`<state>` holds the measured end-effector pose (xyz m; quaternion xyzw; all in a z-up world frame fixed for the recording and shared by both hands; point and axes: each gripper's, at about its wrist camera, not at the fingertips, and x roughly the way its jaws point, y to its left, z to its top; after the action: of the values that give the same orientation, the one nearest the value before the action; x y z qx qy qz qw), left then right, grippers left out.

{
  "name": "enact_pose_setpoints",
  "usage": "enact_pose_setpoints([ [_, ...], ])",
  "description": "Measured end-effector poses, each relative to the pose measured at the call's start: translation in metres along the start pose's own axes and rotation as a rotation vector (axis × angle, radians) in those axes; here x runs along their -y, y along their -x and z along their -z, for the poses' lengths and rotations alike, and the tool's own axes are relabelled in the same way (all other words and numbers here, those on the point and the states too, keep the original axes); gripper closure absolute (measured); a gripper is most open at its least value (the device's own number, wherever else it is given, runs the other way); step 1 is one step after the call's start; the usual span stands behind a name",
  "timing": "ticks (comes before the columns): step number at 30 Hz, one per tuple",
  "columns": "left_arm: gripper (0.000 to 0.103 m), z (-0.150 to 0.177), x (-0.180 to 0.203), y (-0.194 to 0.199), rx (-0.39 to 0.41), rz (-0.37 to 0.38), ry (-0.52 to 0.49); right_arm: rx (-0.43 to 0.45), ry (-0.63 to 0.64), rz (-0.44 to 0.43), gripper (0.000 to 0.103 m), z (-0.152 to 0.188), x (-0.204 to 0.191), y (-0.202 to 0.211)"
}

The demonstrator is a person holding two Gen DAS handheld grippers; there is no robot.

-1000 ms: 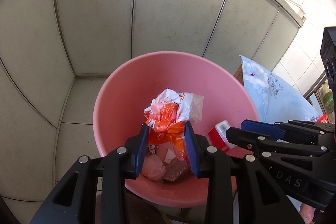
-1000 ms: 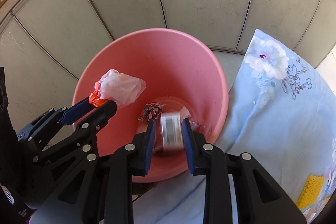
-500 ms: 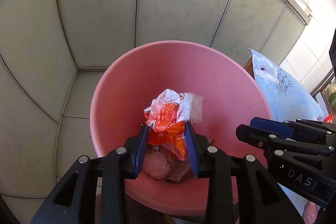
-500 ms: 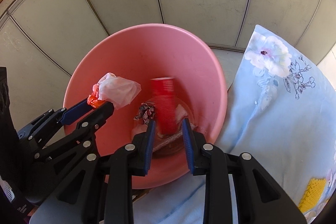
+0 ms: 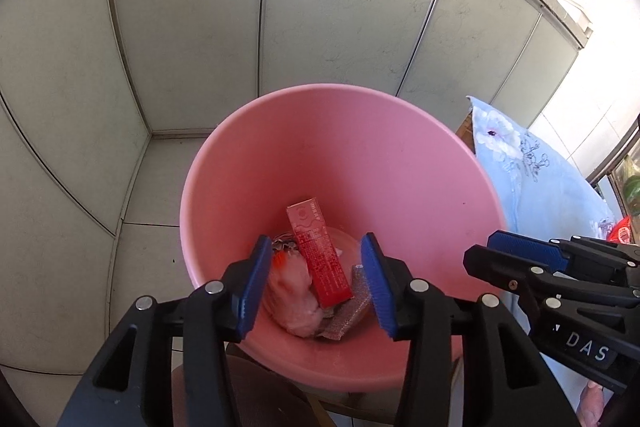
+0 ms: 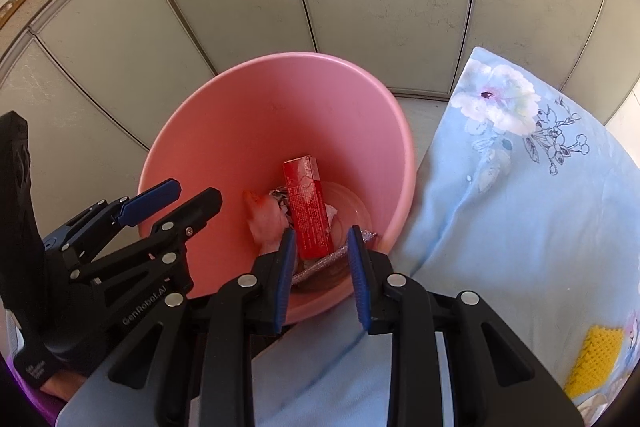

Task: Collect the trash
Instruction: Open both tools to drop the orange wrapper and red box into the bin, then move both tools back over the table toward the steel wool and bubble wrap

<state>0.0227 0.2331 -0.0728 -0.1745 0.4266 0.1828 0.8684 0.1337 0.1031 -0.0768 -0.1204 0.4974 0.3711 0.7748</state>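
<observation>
L gripper (image 5: 316, 283) hangs over the pink bin (image 5: 240, 131); its jaws have just been opening and now stand wide, nothing between the pads, no grip. The crumpled orange-and-white bag (image 5: 294, 285) lies on the bin floor directly below, clear of the pads, so I judge that item deposited. Red carton (image 5: 320, 253) lies slanted on top of the heap, one end up against the far wall, also inside the bin. Silvery wrapper (image 5: 350, 311) sits beside it at the bottom w/ other small scraps I can't identify. R gripper (image 6: 320, 267) hovers at the near rim, jaws narrow but parted, nothing pinched; carton shows beyond the gap, not in it. Blue floral cloth (image 6: 520, 207) lies just beside the bin on the R, a yellow knitted piece (image 6: 596, 359) on it; can't tell if either counts as trash. Assessment: both hands are unloaded, both items are binned. Whether more trash remains elsewhere isn't visible from here.
</observation>
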Motion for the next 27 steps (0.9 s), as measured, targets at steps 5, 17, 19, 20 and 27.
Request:
enact_pose_setpoints([
  [5, 0.057, -0.001, 0.003, 0.013, 0.020, 0.019, -0.001, 0.039, 0.004, -0.009, 0.075, 0.006, 0.006, 0.017],
  [17, 0.057, 0.000, 0.033, 0.055, 0.089, 0.099, -0.082, 0.148, -0.023, 0.014, 0.075, 0.030, 0.027, 0.072],
  [19, 0.057, 0.000, 0.041, 0.061, 0.099, 0.114, -0.105, 0.164, -0.032, 0.024, 0.075, 0.035, 0.030, 0.078],
  [20, 0.057, 0.001, 0.046, 0.064, 0.104, 0.125, -0.116, 0.172, -0.038, 0.033, 0.075, 0.038, 0.033, 0.081],
  [27, 0.057, 0.008, 0.082, 0.082, 0.118, 0.211, -0.213, 0.211, -0.083, 0.096, 0.075, 0.071, 0.060, 0.111],
])
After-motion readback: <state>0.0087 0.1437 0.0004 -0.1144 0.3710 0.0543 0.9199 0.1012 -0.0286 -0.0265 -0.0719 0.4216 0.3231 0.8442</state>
